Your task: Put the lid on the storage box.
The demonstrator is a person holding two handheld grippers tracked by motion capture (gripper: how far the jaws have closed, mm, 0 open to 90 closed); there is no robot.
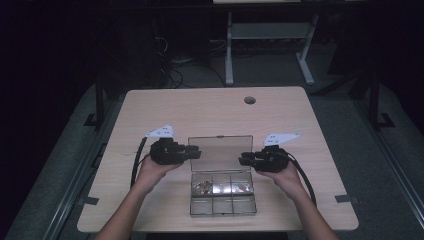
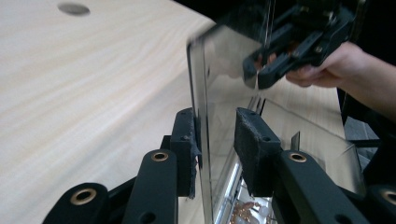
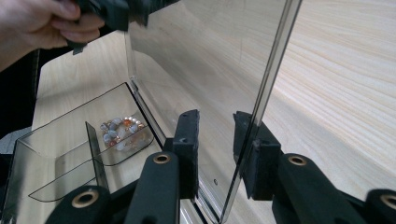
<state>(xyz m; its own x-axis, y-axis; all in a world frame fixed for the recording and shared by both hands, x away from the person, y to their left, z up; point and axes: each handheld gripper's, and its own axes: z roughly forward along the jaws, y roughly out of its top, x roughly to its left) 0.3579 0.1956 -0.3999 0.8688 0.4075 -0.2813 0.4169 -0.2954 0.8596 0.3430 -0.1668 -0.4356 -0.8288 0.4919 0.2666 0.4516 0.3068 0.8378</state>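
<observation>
Basically both grippers, left [image 1: 192, 151] and right [image 1: 244, 160], straddled the upright lid [image 1: 220, 153] of the clear compartment box [image 1: 223, 193] mid-table, jaws part open, not clamping; best moved evenly together.

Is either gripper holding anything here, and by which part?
Each straddles a side edge of the clear box's raised lid: left gripper, right gripper. One pad of each touches the edge; a gap shows at the other, so no firm clamp.

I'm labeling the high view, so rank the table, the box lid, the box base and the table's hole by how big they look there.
1. Table.
2 and 3. Lid and base: too alike to rank; the lid stands raised, nearer the camera.
4. Hole, the smallest.
</observation>
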